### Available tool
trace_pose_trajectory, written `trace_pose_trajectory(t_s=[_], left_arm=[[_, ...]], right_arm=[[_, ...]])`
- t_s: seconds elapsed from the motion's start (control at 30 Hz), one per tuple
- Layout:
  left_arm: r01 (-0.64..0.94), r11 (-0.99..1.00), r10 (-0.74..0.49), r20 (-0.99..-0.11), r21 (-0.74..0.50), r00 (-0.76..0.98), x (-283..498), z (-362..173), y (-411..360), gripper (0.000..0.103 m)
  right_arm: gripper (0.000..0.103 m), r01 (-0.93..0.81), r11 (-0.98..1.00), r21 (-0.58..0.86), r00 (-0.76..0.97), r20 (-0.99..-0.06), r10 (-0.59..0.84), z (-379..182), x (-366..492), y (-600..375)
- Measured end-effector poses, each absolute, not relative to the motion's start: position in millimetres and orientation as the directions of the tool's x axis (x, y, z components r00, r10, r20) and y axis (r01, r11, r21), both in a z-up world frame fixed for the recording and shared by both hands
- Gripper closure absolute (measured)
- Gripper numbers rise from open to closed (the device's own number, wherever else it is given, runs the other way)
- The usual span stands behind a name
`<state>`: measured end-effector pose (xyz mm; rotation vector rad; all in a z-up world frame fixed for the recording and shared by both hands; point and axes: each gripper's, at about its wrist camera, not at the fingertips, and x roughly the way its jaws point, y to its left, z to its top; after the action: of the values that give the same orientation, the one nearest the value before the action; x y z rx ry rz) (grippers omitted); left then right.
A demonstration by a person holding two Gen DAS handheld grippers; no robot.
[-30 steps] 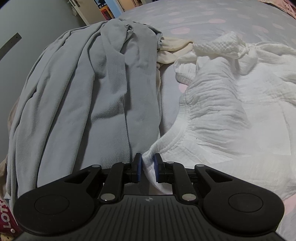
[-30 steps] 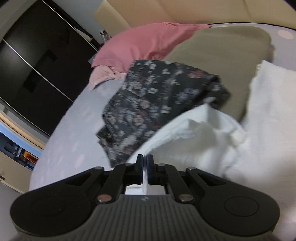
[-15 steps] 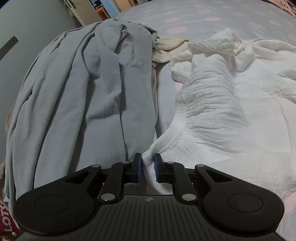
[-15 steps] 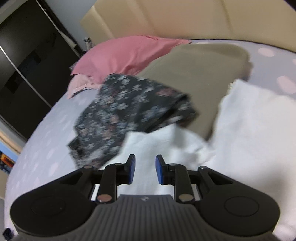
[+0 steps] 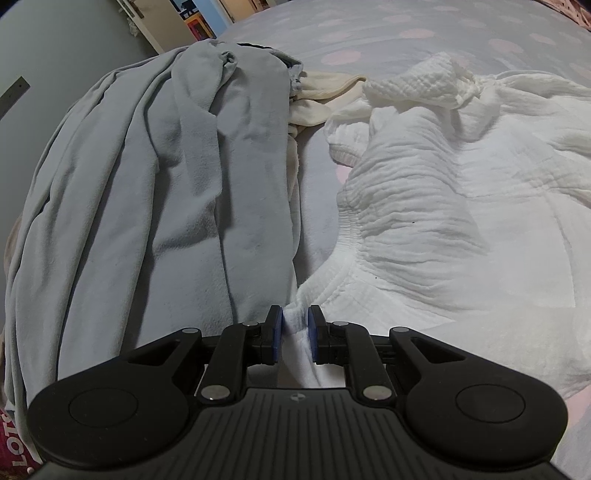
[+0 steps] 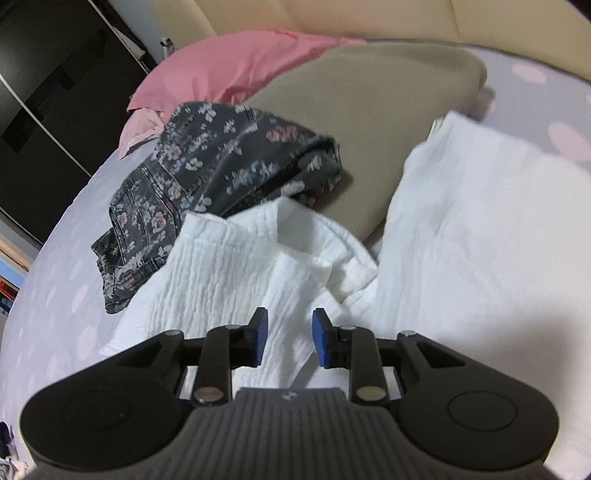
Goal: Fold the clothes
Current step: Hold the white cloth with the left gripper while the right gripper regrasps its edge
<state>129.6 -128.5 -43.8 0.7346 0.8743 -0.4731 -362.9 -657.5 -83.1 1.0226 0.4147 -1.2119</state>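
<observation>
A white crinkled garment (image 5: 443, 221) lies spread over the bed. In the left wrist view its hemmed edge runs down between the blue pads, and my left gripper (image 5: 295, 314) is shut on that bunched edge. In the right wrist view another part of the same white garment (image 6: 221, 266) lies rumpled with a folded-over flap. My right gripper (image 6: 288, 319) hovers over it with its jaws opening. White fabric shows in the gap below them, but the pads do not press on it.
A grey garment (image 5: 166, 203) lies crumpled left of the white one, with a cream piece (image 5: 321, 96) behind. A dark floral garment (image 6: 207, 166), an olive cushion (image 6: 369, 110) and a pink pillow (image 6: 229, 70) lie ahead of the right gripper. The sheet (image 5: 369, 33) is lilac with pink dots.
The right gripper let go of the white fabric it pinched, its jaws parted, and it sank closer over the garment. The left gripper kept its grip and stayed put.
</observation>
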Motion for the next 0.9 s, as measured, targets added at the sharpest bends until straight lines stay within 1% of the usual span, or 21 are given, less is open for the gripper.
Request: trace_pose_trajectory(t_s=[0.07,0.13,0.2,0.27,0.3,0.43,0.47,0.5,0.57,0.6,0.67,0.77,0.9], left_arm=[[0.641,0.669,-0.077,-0.822,0.377,0.564,130,-44,-128,0.090],[0.638,0.673,-0.076,-0.823,0.374,0.563,131,-43,-128,0.090],[0.636,0.678,-0.081,-0.823,0.368,0.562,131,-42,-127,0.090],[0.633,0.685,-0.089,-0.821,0.360,0.563,131,-38,-126,0.091],[0.632,0.689,-0.093,-0.821,0.356,0.564,131,-37,-125,0.091],[0.630,0.699,-0.119,-0.814,0.338,0.569,131,-29,-122,0.091],[0.630,0.701,-0.123,-0.814,0.334,0.567,130,-29,-120,0.091],[0.631,0.702,-0.125,-0.815,0.331,0.566,131,-29,-120,0.091],[0.630,0.704,-0.126,-0.815,0.328,0.565,130,-28,-118,0.091],[0.629,0.705,-0.125,-0.816,0.327,0.565,130,-28,-117,0.091],[0.626,0.710,-0.125,-0.816,0.323,0.564,129,-27,-115,0.091],[0.622,0.714,-0.123,-0.818,0.321,0.563,129,-27,-114,0.091],[0.619,0.712,-0.107,-0.819,0.333,0.564,132,-32,-117,0.091]], right_arm=[[0.073,0.911,0.001,0.412,0.342,-0.755,-0.560,-88,-355,-660],[0.077,0.916,0.003,0.401,0.336,-0.764,-0.550,-92,-348,-664],[0.094,0.919,0.004,0.393,0.332,-0.771,-0.543,-92,-343,-666],[0.101,0.923,0.008,0.385,0.324,-0.766,-0.555,-86,-342,-665],[0.103,0.922,0.010,0.386,0.323,-0.757,-0.568,-81,-343,-663],[0.103,0.916,-0.009,0.402,0.318,-0.739,-0.594,-67,-356,-655],[0.103,0.912,-0.016,0.410,0.322,-0.739,-0.591,-66,-360,-652],[0.098,0.908,-0.027,0.419,0.326,-0.744,-0.584,-67,-365,-650],[0.094,0.896,-0.052,0.441,0.339,-0.754,-0.563,-72,-373,-647],[0.085,0.890,-0.056,0.453,0.350,-0.757,-0.551,-75,-375,-645],[0.075,0.895,-0.053,0.443,0.348,-0.767,-0.539,-78,-373,-643],[0.072,0.897,-0.035,0.440,0.358,-0.773,-0.524,-82,-369,-644],[0.072,0.893,-0.044,0.447,0.365,-0.778,-0.512,-92,-359,-651]])
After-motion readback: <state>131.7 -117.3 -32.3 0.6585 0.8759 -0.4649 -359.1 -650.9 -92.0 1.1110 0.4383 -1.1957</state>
